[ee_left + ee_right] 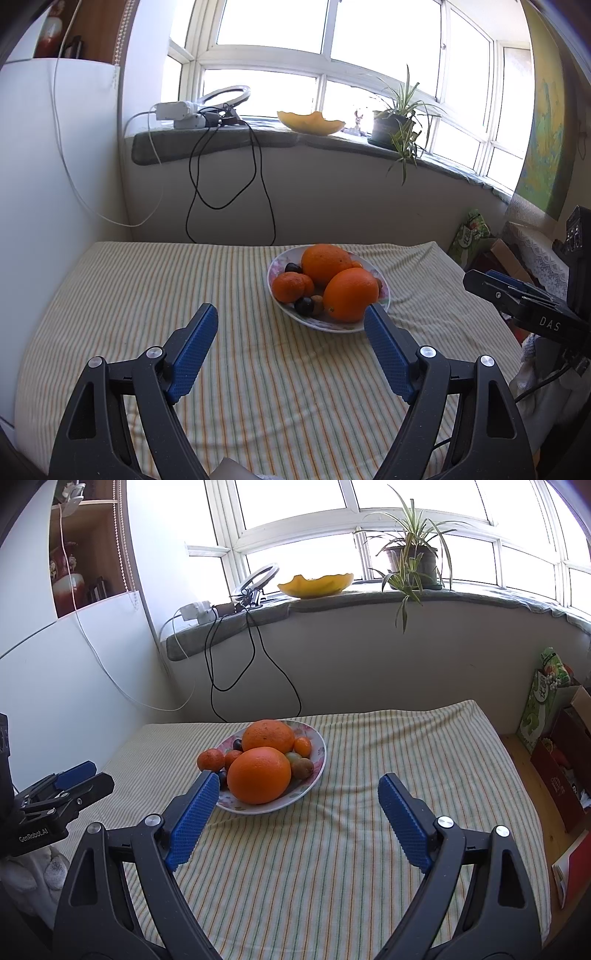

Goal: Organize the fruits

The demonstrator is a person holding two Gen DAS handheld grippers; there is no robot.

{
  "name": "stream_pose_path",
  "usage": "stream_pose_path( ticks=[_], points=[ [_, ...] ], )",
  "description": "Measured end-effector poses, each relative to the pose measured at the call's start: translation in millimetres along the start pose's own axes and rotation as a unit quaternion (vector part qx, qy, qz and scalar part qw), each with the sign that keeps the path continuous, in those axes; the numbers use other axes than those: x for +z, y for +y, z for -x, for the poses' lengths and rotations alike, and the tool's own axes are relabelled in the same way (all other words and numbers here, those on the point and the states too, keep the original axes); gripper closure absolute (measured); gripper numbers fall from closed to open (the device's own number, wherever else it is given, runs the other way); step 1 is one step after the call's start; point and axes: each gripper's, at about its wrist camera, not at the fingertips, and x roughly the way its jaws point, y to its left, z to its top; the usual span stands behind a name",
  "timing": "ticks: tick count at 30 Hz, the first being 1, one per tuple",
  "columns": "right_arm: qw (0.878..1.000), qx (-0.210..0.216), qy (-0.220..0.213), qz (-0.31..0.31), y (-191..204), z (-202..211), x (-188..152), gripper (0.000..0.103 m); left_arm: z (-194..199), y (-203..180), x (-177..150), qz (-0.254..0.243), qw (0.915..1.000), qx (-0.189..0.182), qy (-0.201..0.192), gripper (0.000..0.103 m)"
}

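Left edge: white cabinet wall [55,177] runs along the table's left side, with a white cable [74,177] hanging down it.
Table: striped cloth [147,295] covers it; wide bare cloth lies left of and nearer than the plate.
Left gripper [291,321]: jaws spread wide, nothing between the blue pads; it hovers over the near cloth, its right pad overlapping the plate's near rim in the left wrist view.
Plate [384,295]: floral, shallow, at the far centre of the table; its rim clears the far table edge.
Fruit: two large oranges, near one [258,775] and far one [268,734], piled in the middle, each slightly oval; long axes hard to tell. Small mandarin [211,759] sits at the plate's left rim, dark grapes [304,305] at the near rim, a kiwi [303,768] to the right.
Right gripper [299,794]: jaws spread wide, empty, over open cloth right of the plate.
Right edge: bare cloth runs to the table edge; boxes [561,760] stand beyond.
Far: windowsill [369,598] with a yellow dish [314,585] and potted plant [412,561].
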Motion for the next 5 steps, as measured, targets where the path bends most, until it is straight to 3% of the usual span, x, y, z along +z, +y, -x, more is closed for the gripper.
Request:
stream_pose_path(
  ticks=[5],
  points=[
    [1.000, 0.000, 0.003, -0.003, -0.5, -2.2, -2.9, 0.013, 0.4, 1.1, 0.1, -0.002, 1.0000, 0.001, -0.004, 0.021]
  ],
)
